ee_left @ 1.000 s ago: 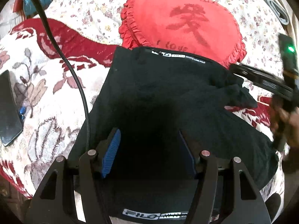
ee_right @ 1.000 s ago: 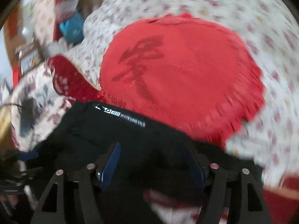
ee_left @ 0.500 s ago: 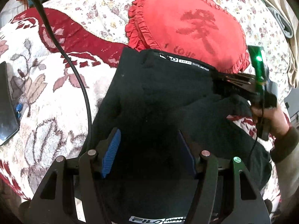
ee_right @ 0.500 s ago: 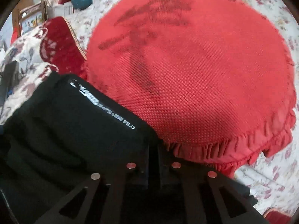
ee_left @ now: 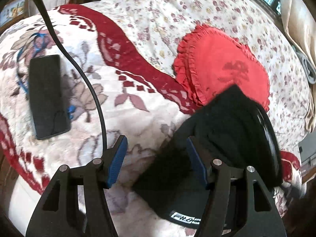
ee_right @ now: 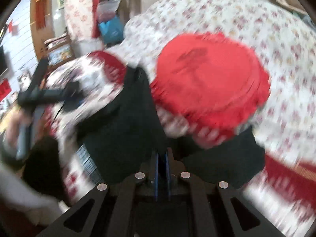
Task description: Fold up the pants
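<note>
Two grippers work the fold: the right gripper, clamped on the black pants lying beside the red cushion, seems to be carrying a flap over, while the left gripper gapes empty and should next pin the crease.

floral bed, pants, cushion, phone

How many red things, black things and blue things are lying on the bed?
Red: 1, the heart pillow.
Black: 3, the pants, the phone, the cable.
Blue: 1, the thin cord.
Total: 5.
</note>
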`<state>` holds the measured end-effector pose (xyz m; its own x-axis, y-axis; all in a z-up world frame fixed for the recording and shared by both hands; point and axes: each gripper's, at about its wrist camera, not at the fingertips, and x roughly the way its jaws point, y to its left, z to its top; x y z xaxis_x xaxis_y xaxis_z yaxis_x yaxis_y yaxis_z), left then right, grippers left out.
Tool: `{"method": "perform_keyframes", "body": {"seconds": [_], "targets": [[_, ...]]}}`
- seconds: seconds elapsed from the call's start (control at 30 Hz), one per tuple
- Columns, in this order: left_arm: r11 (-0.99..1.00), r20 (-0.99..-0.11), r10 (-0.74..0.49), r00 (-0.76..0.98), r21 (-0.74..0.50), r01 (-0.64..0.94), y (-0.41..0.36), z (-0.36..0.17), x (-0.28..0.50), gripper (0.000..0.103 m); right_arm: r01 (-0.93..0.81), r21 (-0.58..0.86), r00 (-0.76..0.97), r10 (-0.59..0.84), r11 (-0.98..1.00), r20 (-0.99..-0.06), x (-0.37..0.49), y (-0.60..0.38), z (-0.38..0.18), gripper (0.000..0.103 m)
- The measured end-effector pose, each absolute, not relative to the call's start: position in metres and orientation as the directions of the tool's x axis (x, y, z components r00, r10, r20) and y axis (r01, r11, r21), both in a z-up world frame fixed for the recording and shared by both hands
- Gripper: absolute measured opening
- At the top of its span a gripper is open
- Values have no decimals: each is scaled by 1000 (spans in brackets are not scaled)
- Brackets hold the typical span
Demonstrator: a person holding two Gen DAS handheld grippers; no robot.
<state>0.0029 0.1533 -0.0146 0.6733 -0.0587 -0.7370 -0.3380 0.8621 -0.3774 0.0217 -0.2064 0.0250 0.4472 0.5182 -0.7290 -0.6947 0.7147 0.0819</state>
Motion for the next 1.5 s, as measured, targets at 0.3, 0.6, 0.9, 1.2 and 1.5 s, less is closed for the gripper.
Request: {"method": "perform_keyframes", "body": {"seconds": [0.3,0.6,0.9,1.2,1.5], "targets": [[859,-703,-136,698,-435,-271,150,-4,-20,80,-649,257,335,572,716,-749,-27,-210,-17,26],[876,-749,-159,643,-407,-258,138,-23,-12,80,-606,252,424,575,755,-700,20,-181,7,60],[937,-801,-134,584,-295,-189,101,-59,40,35,-270,141,498,264,952,-826,157,-202,-25,61],[958,-785,-83,614,-232,-167,101,-50,65,12,-143,184,387,226,973,-894,224,-241,-70,9],[952,-784,-97,613,-252,-172,111,-46,40,11,-78,380,607,346,922,-715,79,-384,34,6]]}}
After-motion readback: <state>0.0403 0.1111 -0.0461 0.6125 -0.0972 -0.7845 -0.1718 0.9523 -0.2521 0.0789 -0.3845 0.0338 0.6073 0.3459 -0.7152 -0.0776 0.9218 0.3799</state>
